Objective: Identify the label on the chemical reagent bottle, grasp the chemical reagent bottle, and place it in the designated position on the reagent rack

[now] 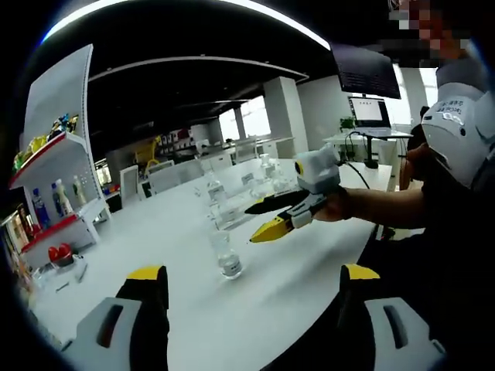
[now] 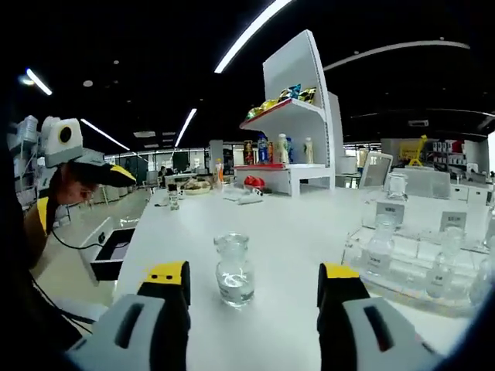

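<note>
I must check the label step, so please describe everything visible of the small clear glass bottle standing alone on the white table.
The small clear glass bottle has a round body, a narrower neck and a clear stopper-like top. It stands upright on the white table, apart from the clear reagent rack. Clear liquid seems to fill its lower part. No label can be read. Nothing touches it except the table; the right gripper is open in front of it. The left gripper view also shows it.

A white table (image 2: 286, 224) spreads across an open office. At its far side stands a white shelf unit (image 2: 298, 116) — bright snack packs (image 2: 290, 94) on the top tier, drink bottles (image 2: 280, 148) on the middle one, red items (image 1: 58, 253) lowest. A laptop (image 1: 370, 114) sits open on a far desk — a dark wall monitor (image 1: 365, 71) above it.
</note>
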A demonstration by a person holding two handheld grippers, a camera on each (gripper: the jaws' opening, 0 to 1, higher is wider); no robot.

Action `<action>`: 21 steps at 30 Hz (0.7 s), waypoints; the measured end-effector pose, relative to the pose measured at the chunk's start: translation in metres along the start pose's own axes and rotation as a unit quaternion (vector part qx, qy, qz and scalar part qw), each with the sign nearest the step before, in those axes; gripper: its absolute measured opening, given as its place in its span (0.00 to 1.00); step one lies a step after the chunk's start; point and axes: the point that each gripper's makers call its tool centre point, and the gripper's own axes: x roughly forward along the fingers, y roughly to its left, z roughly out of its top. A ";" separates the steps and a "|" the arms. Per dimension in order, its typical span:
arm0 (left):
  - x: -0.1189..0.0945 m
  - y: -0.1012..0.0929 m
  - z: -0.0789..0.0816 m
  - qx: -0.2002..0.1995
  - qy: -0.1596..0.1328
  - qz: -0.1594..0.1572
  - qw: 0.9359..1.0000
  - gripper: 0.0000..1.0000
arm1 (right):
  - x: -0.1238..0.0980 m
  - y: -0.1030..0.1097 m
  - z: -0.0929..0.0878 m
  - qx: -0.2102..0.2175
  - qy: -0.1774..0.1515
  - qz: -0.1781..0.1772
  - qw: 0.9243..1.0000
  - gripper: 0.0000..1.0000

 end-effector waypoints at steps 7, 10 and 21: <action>0.001 0.001 -0.009 -0.011 0.001 -0.009 1.000 0.90 | 0.028 0.017 -0.013 -0.024 0.011 0.013 1.000 0.52; 0.001 0.004 -0.014 -0.007 0.007 -0.003 1.000 0.90 | 0.036 0.018 -0.012 -0.019 0.007 0.014 1.000 0.45; -0.003 0.006 -0.022 -0.012 0.007 0.000 1.000 0.90 | 0.056 0.024 -0.004 -0.030 -0.012 0.005 0.999 0.30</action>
